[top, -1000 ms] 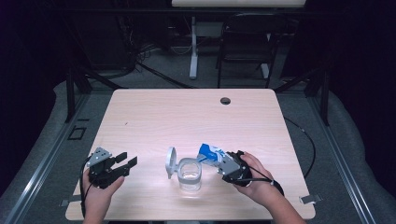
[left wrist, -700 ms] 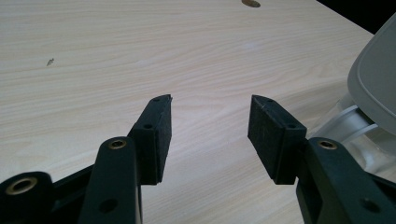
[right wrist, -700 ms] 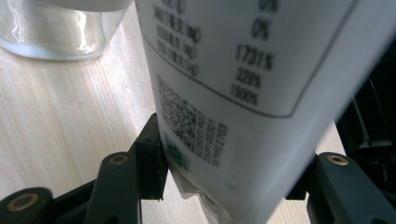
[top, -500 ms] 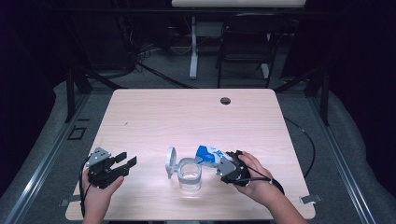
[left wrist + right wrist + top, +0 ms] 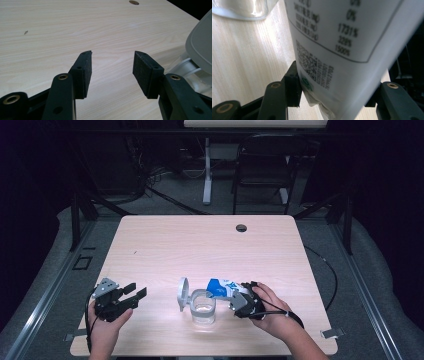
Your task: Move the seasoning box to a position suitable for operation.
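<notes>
A blue and white carton [image 5: 223, 288] is tipped on its side over a clear glass jar [image 5: 204, 308] near the table's front edge. My right gripper [image 5: 240, 296] is shut on the carton, whose white printed side [image 5: 342, 50] sits between the two black jaws. The jar's grey hinged lid [image 5: 183, 294] stands open on its left side. My left gripper [image 5: 136, 294] rests low at the front left, well apart from the jar. Its jaws stand open with nothing between the pads [image 5: 86, 72], and the lid's edge [image 5: 201, 47] shows at the right.
The light wooden table [image 5: 200, 245] has a round cable hole [image 5: 241, 227] at its far right. A black cable [image 5: 327, 270] trails off the right edge. Dark floor, a chair and stands lie beyond the far edge.
</notes>
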Motion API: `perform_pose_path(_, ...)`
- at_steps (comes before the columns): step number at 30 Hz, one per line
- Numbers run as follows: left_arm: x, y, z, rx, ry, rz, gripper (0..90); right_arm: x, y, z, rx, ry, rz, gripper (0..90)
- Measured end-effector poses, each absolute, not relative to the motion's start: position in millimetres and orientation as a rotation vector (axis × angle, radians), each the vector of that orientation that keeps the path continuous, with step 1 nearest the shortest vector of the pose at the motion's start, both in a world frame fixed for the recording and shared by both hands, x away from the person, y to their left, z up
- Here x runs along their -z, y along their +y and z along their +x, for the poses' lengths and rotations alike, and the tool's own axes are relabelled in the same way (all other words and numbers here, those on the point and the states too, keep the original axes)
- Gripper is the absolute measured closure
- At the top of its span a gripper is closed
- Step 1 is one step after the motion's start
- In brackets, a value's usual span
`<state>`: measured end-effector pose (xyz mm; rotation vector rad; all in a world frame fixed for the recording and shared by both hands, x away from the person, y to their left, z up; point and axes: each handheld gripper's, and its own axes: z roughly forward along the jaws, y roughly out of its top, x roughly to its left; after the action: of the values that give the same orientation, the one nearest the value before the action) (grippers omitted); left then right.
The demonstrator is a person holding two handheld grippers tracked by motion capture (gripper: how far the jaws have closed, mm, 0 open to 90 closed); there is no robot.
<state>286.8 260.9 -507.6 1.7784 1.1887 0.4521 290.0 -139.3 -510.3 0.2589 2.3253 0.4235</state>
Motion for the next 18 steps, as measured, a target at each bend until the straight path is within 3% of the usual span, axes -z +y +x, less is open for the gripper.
perform_pose_path(18,507.4,269.0,288.4,-0.453,1.208,1.751,50.0,502.3,-133.3,297.2,-0.268,2.313,0.14,46.6)
